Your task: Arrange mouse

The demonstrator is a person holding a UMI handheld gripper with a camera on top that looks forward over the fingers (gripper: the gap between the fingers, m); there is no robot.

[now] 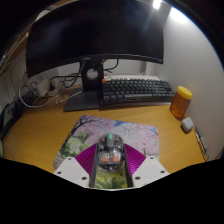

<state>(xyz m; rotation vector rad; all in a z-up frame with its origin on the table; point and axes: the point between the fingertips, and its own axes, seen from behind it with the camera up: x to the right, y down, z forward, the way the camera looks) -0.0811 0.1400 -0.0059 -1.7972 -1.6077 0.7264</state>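
A small mouse (110, 150) with a see-through grey shell lies lengthwise between my fingers, over the near edge of a floral mouse pad (88, 128). My gripper (110, 156) is shut on the mouse. The magenta pads (87, 160) press on its left and right sides. I cannot tell whether the mouse rests on the mouse pad or is held just above it.
Beyond the mouse pad on the wooden desk (40, 125) stand a black keyboard (135, 90), a wide monitor (95, 40), and a small black speaker (92, 72). An orange bottle (181, 100) and a small white object (187, 124) are at the right. Cables (35, 92) lie at the left.
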